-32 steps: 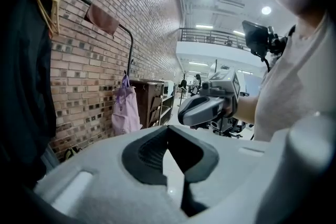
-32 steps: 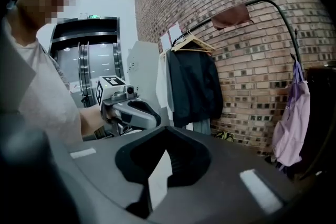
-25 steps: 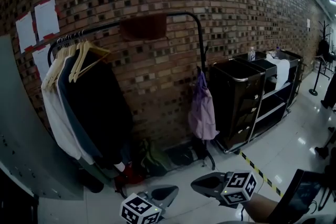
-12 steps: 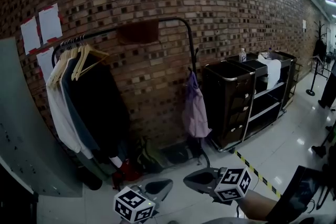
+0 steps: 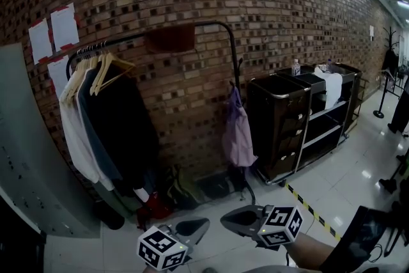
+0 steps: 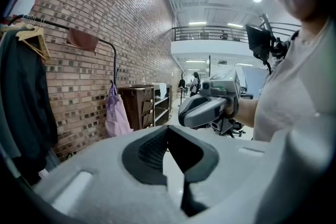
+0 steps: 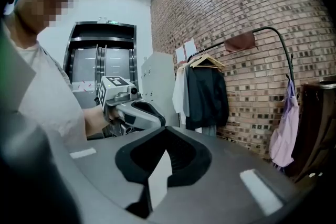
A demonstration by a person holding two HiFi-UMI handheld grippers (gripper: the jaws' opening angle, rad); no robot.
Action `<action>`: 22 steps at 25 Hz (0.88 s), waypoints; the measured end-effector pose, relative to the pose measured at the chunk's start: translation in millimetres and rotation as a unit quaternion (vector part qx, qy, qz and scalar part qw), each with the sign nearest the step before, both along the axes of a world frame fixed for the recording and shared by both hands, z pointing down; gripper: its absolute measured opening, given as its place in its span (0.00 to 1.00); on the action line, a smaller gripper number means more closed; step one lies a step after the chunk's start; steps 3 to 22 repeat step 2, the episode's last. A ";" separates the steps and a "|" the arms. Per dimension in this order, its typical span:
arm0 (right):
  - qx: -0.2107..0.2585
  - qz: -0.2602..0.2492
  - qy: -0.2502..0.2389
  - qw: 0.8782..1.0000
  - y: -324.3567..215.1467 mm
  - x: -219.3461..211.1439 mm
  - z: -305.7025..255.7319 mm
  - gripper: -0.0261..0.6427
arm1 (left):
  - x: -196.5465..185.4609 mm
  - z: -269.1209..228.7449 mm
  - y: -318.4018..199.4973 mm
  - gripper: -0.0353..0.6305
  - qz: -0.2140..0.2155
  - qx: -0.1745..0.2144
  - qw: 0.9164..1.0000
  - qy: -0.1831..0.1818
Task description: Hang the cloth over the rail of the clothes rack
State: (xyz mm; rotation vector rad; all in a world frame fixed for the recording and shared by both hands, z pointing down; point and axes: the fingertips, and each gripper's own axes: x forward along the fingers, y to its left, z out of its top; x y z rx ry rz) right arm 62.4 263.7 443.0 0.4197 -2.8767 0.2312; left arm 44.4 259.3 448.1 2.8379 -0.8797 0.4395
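A reddish-brown cloth (image 5: 171,38) hangs draped over the top rail of the black clothes rack (image 5: 223,25), to the right of the hangers. It also shows in the left gripper view as the cloth (image 6: 82,39) and in the right gripper view as the cloth (image 7: 240,42). Both grippers are low at the bottom of the head view, well short of the rack. My left gripper (image 5: 199,226) is shut and empty, and so is my right gripper (image 5: 231,219). In their own views the left gripper (image 6: 168,128) and the right gripper (image 7: 167,129) have their jaws together with nothing between them.
Coats on wooden hangers (image 5: 105,64) fill the rack's left half. A purple bag (image 5: 238,132) hangs on its right post. A black service cart (image 5: 289,121) stands to the right, a grey locker (image 5: 25,163) to the left. Bags (image 5: 182,192) lie under the rack.
Both grippers have slid a little left and lower in the head view, away from the rack, still shut. The cloth stays on the rail.
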 end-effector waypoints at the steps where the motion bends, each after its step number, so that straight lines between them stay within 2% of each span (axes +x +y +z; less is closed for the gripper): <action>1: 0.000 -0.001 0.000 1.000 0.3 -1.3 1.0 0.04 | -1.1 0.8 0.1 0.06 -0.001 0.000 1.000 0.000; 22: 0.000 -0.002 0.001 1.000 0.5 -2.5 2.0 0.04 | -2.3 1.6 0.3 0.06 -0.001 -0.001 1.000 0.001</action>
